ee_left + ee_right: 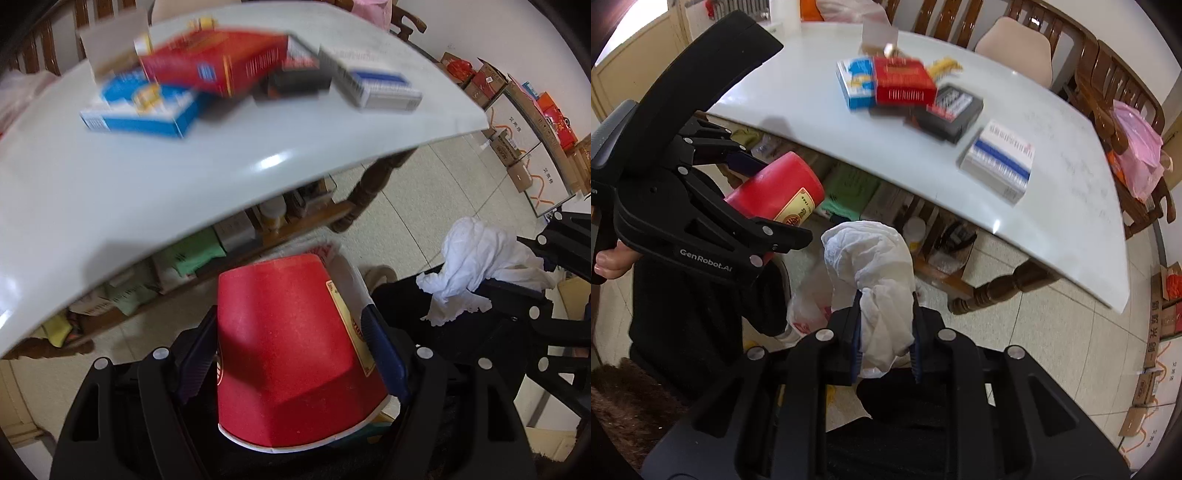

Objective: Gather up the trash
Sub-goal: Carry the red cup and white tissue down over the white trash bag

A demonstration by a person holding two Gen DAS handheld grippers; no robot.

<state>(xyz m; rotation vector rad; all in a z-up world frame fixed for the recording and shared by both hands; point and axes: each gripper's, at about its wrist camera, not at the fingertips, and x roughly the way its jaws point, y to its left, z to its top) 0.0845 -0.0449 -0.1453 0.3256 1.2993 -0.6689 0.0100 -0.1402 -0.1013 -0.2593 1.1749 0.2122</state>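
My left gripper [291, 354] is shut on a red paper cup [284, 350], squeezed between the fingers and held off the table's near edge, above the floor. The cup also shows in the right wrist view [779, 188], with the left gripper [738, 192] around it. My right gripper [886, 332] is shut on a crumpled white tissue [875, 266], held below the table edge. The tissue also shows in the left wrist view [476, 262] at the right. A white plastic bag [809, 310] lies low beneath both grippers.
A white table [812, 110] carries a pile of boxes: blue [855, 85], red [903, 83], black [951, 110] and a white-blue one [999, 162]. Wooden chairs [1108, 85] stand behind. Cardboard boxes [517, 122] line the wall. Clutter sits on a shelf under the table.
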